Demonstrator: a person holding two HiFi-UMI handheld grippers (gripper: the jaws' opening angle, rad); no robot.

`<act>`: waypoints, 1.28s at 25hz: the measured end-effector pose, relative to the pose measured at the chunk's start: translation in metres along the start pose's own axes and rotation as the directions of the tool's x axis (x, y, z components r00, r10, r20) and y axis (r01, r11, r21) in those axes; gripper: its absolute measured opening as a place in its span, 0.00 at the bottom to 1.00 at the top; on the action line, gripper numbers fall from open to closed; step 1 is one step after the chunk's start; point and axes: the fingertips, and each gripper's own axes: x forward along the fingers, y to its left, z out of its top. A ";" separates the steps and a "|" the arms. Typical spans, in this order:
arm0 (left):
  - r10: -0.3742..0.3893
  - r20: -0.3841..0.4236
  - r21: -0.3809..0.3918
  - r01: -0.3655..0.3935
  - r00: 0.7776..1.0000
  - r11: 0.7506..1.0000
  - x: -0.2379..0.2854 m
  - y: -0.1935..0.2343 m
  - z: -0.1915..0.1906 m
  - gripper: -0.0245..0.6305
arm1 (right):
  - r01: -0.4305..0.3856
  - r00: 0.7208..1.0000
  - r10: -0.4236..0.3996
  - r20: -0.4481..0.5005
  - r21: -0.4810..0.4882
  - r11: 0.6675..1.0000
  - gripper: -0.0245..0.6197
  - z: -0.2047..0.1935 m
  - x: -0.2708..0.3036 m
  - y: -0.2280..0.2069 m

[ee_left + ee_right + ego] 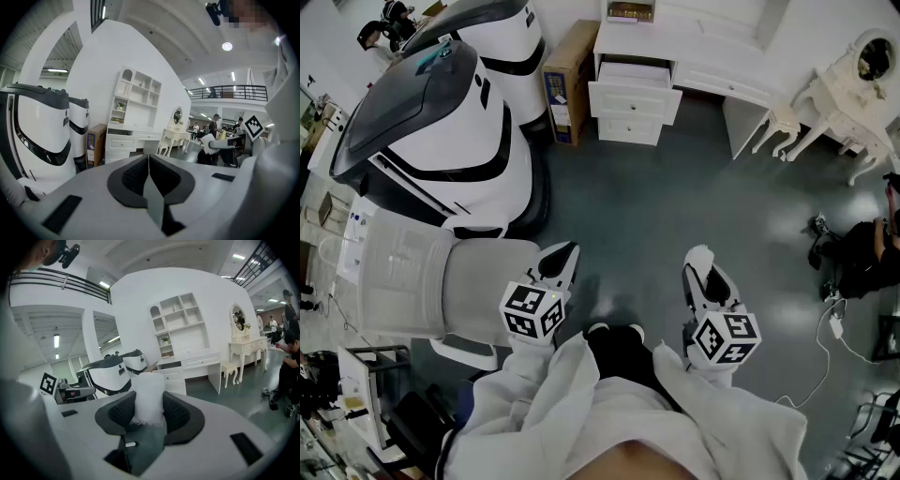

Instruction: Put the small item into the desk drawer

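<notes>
Head view: left gripper (561, 262) and right gripper (701, 267) sit low over the grey floor (675, 206), near the person. White desk (675, 42) is far ahead, its top drawer (635, 73) pulled out.
Left gripper view: jaws together, nothing between.
Right gripper view: jaws clamped on the small item (149, 397), a white fabric-like roll, well apart from the desk.

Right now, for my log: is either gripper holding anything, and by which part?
The right gripper clamps a small white roll by its sides, low down near its frayed edge. The left gripper is shut, empty.
</notes>
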 end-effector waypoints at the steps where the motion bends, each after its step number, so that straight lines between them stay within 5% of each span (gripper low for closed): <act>1: -0.005 0.002 -0.001 0.005 1.000 1.000 -0.001 0.000 0.000 0.07 | -0.001 1.000 0.001 0.005 -0.001 1.000 0.33 0.001 0.000 0.003; 16: -0.013 0.033 -0.010 0.013 0.999 1.000 -0.031 0.017 0.001 0.07 | -0.010 0.999 0.013 0.044 -0.069 0.998 0.33 0.006 0.010 0.046; 32: -0.020 -0.022 0.014 0.020 1.000 1.000 -0.043 0.029 -0.025 0.07 | -0.008 1.000 0.009 0.017 -0.009 1.000 0.33 -0.028 0.021 0.068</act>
